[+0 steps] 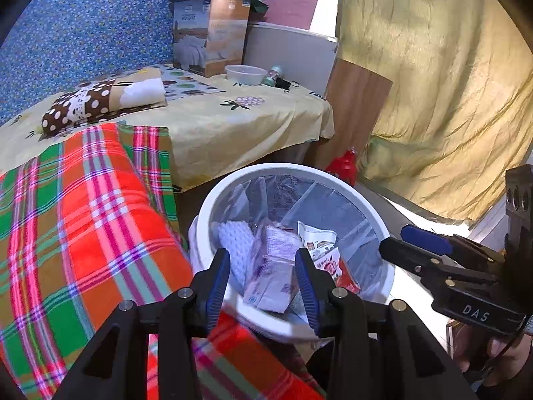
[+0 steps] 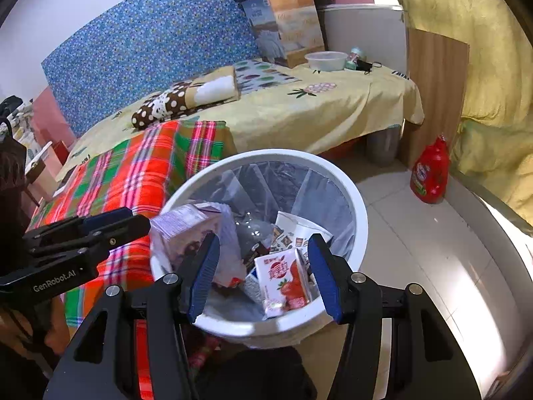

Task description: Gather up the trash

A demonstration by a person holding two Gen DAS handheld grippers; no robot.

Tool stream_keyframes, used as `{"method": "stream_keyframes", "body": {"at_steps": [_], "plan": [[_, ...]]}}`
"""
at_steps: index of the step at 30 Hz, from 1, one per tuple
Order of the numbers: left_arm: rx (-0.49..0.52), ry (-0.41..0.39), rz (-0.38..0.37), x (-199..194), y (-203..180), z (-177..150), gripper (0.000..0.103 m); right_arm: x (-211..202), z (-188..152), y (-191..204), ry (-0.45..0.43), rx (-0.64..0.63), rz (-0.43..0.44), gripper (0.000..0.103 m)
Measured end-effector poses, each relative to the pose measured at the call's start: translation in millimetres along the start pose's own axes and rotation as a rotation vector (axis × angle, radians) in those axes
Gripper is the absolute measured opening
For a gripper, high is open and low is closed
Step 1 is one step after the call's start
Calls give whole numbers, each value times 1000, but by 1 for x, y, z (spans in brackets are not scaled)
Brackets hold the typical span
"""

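A white bin with a clear liner stands beside the bed, and both grippers hover over it. My left gripper is shut on a pale purple carton, which hangs tilted above the bin's near rim. From the right wrist, the left gripper comes in from the left with the purple carton at its tips. My right gripper stands open over the bin. A red and white carton lies below it, inside the bin. In the left wrist view the right gripper sits apart from that carton.
Inside the bin lie a white snack packet and a white cloth. A bed with a plaid blanket borders the bin's left. A red bottle stands on the tiled floor by a wooden panel. A yellow curtain hangs on the right.
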State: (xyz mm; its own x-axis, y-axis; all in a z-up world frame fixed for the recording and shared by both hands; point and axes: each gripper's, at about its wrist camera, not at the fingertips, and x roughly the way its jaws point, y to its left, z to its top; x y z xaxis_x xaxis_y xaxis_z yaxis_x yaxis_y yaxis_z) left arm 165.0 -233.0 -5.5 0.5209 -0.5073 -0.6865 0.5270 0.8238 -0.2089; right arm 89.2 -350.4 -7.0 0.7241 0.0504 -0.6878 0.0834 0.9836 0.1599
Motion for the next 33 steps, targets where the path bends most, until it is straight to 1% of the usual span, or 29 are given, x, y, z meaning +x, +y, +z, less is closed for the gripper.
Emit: {"method": "stream_keyframes", "body": {"at_steps": [7,13,18,26,33], "plan": [[-6,-20,25,-34,4,-22,41,-15,-12,18,-13,-25,13,57],[-14,-42,24,-60,4,-37,41,-23,-23,31,-3,-47,24,57],[-36,-61,30,-80,6,-50,41,-33,-29,40,-13,-60,30,57],[-45,-76,71,-103,9,-70,41,-47,-39,55,-35,-83,31,57],[-49,-96,91,-118,9,-75,41,-53,-45,62,-43,-93,31,57]]}}
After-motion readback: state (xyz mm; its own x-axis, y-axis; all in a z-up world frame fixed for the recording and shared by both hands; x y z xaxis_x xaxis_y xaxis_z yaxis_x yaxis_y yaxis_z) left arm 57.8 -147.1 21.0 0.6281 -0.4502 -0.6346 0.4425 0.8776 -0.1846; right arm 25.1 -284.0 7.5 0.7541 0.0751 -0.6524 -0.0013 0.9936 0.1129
